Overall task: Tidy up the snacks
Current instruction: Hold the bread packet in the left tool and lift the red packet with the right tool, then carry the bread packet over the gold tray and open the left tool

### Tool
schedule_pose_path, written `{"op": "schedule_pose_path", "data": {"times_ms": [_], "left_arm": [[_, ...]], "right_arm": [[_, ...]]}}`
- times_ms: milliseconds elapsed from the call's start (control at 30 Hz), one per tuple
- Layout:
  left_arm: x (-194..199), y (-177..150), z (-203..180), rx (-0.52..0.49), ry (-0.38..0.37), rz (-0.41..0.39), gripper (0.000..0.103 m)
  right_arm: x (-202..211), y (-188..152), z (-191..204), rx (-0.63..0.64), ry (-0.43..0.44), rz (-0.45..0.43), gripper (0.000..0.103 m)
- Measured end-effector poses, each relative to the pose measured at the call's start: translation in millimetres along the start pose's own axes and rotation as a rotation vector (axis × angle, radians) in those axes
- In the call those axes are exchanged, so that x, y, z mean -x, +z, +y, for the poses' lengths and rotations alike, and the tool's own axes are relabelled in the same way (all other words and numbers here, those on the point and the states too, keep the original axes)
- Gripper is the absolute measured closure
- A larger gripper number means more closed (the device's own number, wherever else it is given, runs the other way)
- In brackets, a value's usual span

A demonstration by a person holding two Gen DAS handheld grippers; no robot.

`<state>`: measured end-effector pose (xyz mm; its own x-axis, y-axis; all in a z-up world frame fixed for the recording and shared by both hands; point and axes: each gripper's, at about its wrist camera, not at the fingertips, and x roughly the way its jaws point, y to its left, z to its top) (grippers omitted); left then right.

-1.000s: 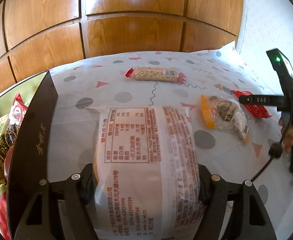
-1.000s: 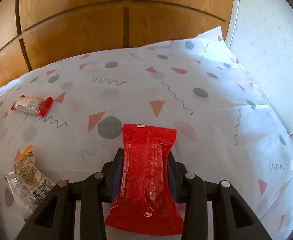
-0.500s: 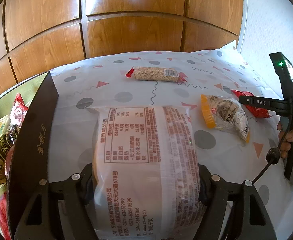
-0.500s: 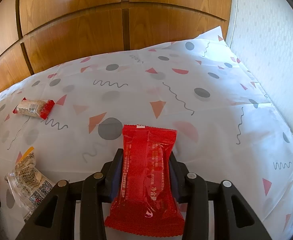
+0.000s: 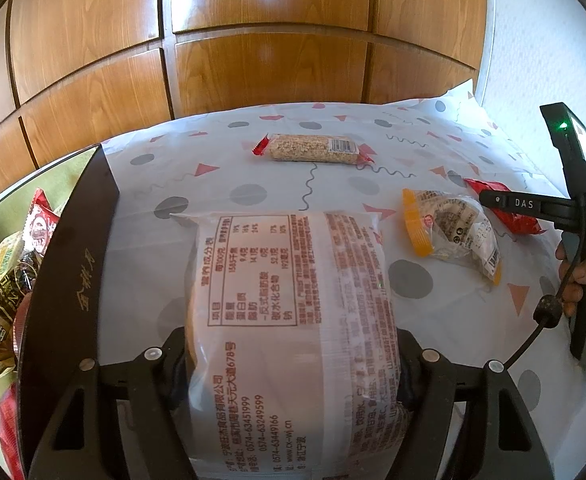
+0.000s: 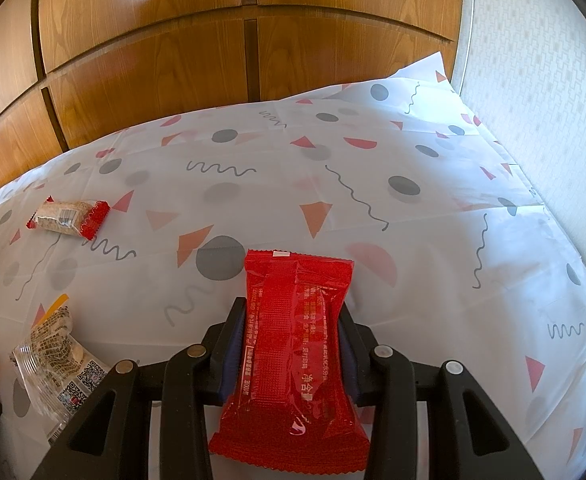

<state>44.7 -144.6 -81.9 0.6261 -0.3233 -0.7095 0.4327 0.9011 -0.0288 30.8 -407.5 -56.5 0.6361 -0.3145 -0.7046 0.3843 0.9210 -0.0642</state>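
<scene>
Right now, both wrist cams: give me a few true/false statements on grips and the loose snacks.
1. The left gripper is clamped on a large pale packet. True.
2. The right gripper is empty. False: it holds a red packet.
3. A sesame bar lies loose on the tablecloth. True.
4. The orange-edged clear packet sits in the box. False: it lies on the tablecloth.

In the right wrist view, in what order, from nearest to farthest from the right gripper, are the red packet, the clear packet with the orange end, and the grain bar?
1. red packet: between the jaws of the right gripper, held.
2. clear packet with the orange end: low at the left, on the tablecloth.
3. grain bar: farther back, at the left.
</scene>
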Motion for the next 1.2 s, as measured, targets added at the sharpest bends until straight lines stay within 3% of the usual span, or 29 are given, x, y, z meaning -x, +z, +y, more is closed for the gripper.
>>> {"op": "schedule_pose_path", "data": {"times_ms": [367,700,900,1067,1200], "left_arm": [[8,5,2,0.047,0.013,0.027,0.033],[55,27,9,0.076,-0.051,-0.047,0.033],[92,45,56,0.18,-0.027,-0.097,0.033],[119,51,130,0.318,0.057,-0.114,0.033],[124,43,202,0.442,0.183,-0.069,0.033]], "right_arm": [[-1,0,-1,-0.011,0.013,-0.004,0.061],[-1,0,-1,-0.009,0.009,-0.004,0.061],[0,0,0,-0.004,0.003,-0.004,0.061],[0,0,0,-0.004,0.003,-0.005,0.061],[0,0,0,-0.004,0.003,-0.005,0.061]]}}
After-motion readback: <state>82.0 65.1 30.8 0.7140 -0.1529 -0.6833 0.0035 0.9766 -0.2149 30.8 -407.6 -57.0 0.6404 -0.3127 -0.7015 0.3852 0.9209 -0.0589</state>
